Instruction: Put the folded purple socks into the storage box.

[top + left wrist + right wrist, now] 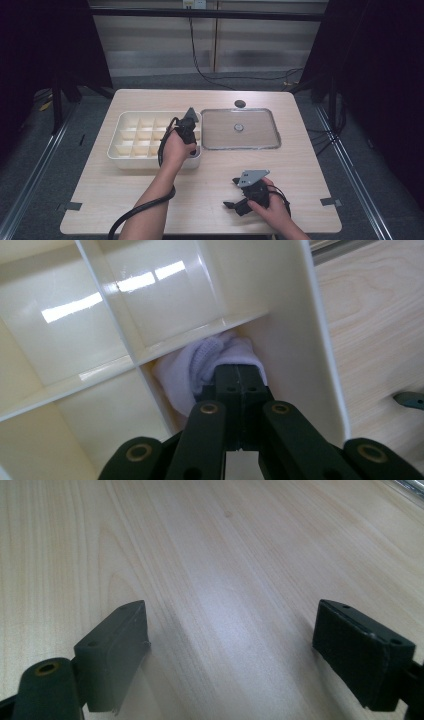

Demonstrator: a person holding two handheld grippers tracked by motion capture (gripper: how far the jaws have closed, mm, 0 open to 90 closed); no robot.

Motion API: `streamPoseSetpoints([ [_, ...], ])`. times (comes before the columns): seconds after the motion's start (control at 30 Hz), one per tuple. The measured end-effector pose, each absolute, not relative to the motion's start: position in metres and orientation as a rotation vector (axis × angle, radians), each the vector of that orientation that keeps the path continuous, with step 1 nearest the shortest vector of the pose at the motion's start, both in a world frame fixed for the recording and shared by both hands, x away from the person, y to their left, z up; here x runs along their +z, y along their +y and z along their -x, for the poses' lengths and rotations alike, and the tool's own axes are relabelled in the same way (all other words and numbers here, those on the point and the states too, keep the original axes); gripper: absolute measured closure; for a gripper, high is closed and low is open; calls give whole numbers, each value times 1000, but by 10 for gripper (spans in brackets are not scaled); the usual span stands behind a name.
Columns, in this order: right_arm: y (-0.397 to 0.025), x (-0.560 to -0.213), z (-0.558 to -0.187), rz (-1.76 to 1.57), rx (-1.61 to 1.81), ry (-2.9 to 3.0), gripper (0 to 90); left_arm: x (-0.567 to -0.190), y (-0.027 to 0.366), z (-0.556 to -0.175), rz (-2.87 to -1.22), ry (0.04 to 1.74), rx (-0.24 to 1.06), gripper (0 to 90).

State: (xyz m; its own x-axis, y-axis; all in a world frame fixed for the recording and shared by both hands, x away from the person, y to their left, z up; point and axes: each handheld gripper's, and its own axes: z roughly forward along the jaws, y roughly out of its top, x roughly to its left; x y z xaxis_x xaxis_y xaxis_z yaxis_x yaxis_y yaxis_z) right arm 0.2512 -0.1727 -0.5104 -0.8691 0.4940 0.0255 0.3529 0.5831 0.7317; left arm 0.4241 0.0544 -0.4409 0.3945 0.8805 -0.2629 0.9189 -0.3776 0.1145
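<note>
High view first: at the left of the tabletop [210, 200] we see a cream divided organizer [131, 141] with rows of small compartments, its long side running across the table. Our left gripper [192, 149] dips into the organizer's near right corner compartment, the left hand [175, 149] wrapped around its body. In the left gripper view, the jaws are pressed together on a bunched white cloth [200, 365], which sits down inside that corner cell, touching the divider and the outer wall; the neighbouring cells we can see there are bare.

Just to the right of the organizer lies a flat clear tray [270, 137] with a metal rim, and a small round object [238, 127] rests near its middle. Beyond the tray, a dark round hole [240, 103] marks the tabletop near the far edge.

Farther right and nearer to us, the right gripper [229, 204] lies low over the bare wood, held by the right hand [270, 205], well apart from the tray. In the right gripper view its jaws stand wide apart with nothing between them, just the pale wood grain beneath.
</note>
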Motion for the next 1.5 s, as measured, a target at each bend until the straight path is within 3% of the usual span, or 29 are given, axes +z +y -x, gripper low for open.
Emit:
streamPoseSetpoints([
  [0.87, -173, -510, -251, -713, 1156, 2635, 140, -444, 57, -417, -2372, 1561, -238, 900],
  [1.5, -173, -510, -251, -711, 1155, 2631, 139, -419, 60, -420, -2378, 1549, -233, 768],
])
